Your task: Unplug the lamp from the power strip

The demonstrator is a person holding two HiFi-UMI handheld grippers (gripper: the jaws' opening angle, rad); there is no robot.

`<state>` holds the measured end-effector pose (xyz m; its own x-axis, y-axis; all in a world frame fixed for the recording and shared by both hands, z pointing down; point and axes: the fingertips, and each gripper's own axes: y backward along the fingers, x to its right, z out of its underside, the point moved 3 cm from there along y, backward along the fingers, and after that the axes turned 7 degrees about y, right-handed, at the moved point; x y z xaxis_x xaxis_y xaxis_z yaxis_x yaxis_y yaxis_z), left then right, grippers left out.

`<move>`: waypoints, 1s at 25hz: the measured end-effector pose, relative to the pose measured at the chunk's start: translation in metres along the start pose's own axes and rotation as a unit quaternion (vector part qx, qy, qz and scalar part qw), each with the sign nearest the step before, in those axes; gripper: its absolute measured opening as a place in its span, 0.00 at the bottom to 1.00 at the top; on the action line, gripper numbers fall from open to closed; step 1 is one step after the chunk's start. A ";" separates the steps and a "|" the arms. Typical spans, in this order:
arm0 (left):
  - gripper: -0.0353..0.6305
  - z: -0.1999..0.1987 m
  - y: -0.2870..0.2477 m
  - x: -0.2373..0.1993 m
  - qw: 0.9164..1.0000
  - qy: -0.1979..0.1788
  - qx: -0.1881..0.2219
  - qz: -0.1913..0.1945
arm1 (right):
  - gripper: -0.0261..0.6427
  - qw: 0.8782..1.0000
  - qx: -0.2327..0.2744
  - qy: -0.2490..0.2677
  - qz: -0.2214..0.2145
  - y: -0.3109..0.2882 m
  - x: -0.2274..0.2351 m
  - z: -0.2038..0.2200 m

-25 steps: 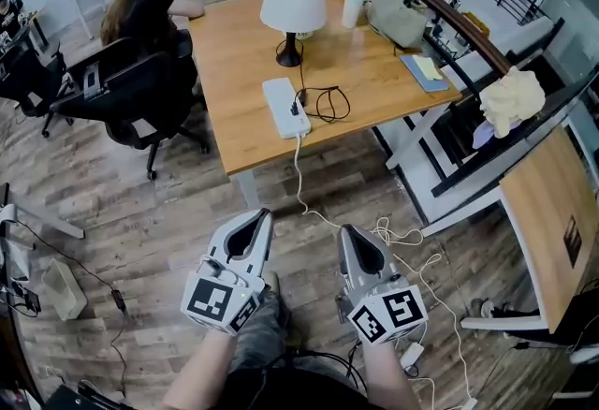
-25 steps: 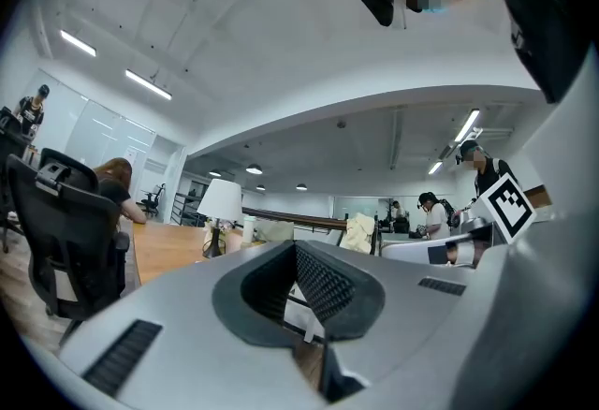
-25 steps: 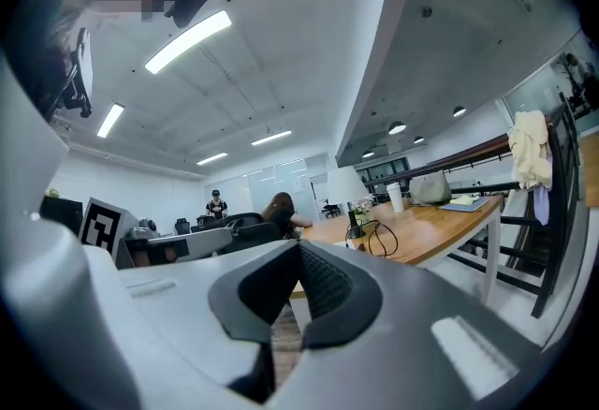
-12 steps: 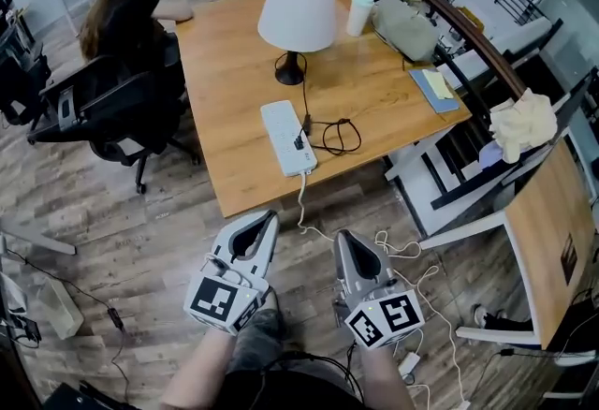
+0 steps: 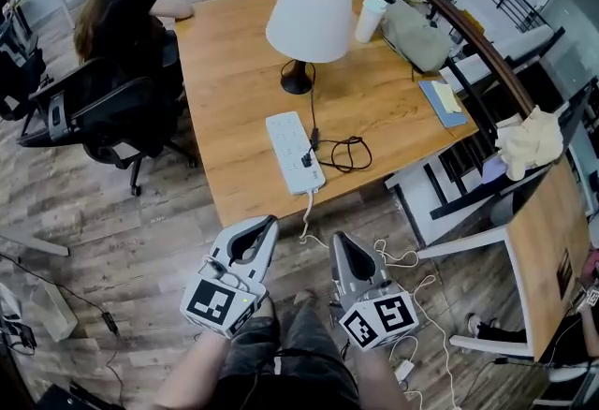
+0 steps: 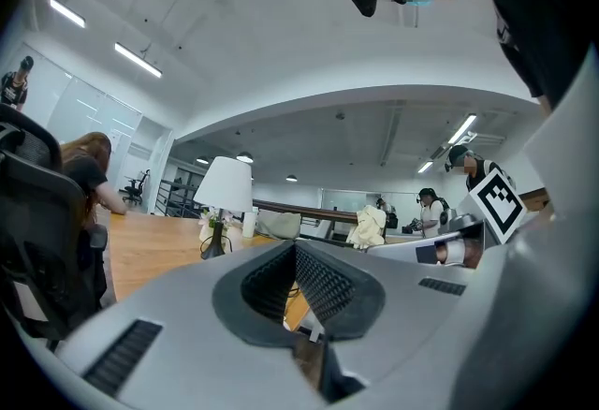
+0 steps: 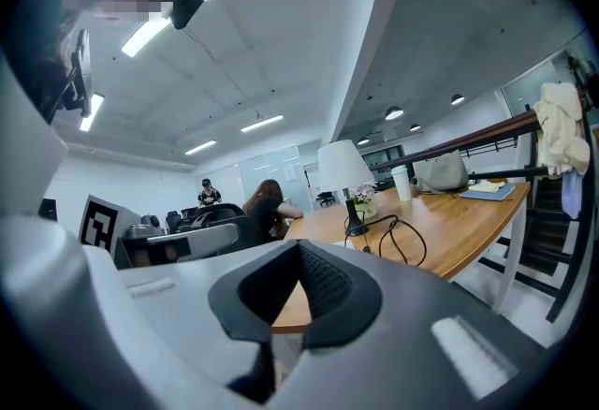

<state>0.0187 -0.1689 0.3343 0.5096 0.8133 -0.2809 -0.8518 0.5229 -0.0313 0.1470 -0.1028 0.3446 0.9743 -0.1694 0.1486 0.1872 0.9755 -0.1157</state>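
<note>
A lamp (image 5: 309,15) with a white shade stands on the wooden table (image 5: 234,71). Its black cord (image 5: 346,153) loops on the table and ends in a black plug (image 5: 307,158) seated in the white power strip (image 5: 294,152) near the table's front edge. Both grippers hang low over the floor, short of the table. My left gripper (image 5: 254,228) and right gripper (image 5: 343,243) are shut on nothing. From the left gripper view, the left gripper (image 6: 295,249) points towards the lamp (image 6: 225,197). Beyond the right gripper (image 7: 299,244) in its own view I see the lamp (image 7: 343,169) and cord (image 7: 393,235).
A person (image 5: 122,6) sits in a black office chair (image 5: 103,113) at the table's left. A cup (image 5: 370,20), a grey bag (image 5: 416,34) and a notebook (image 5: 443,102) lie at the table's right. White cables (image 5: 398,258) trail on the floor beside a railing (image 5: 487,52).
The table, lamp and power strip have come nearer and lower in the head view. Both grippers stay low in front, shut.
</note>
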 end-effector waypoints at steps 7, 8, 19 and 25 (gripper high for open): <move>0.05 0.009 -0.019 -0.012 1.000 0.017 -0.023 -0.005 | 0.05 1.000 -0.012 -0.002 -0.011 -0.029 0.011 0.006; 0.05 0.009 -0.023 -0.014 1.000 0.013 -0.022 -0.005 | 0.05 1.000 -0.016 -0.001 -0.012 -0.035 0.013 0.008; 0.05 0.035 -0.073 -0.046 0.998 0.019 -0.063 -0.020 | 0.05 0.997 -0.062 -0.004 -0.047 -0.103 0.040 0.031; 0.05 0.060 -0.098 -0.063 0.994 0.040 -0.097 -0.029 | 0.05 0.993 -0.106 0.030 -0.044 -0.132 0.053 0.050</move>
<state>0.0775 -0.2557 0.4125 0.5532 0.7564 -0.3490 -0.8331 0.5022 -0.2319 0.1681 -0.2335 0.4171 0.9578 -0.2664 0.1083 0.2872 0.9066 -0.3092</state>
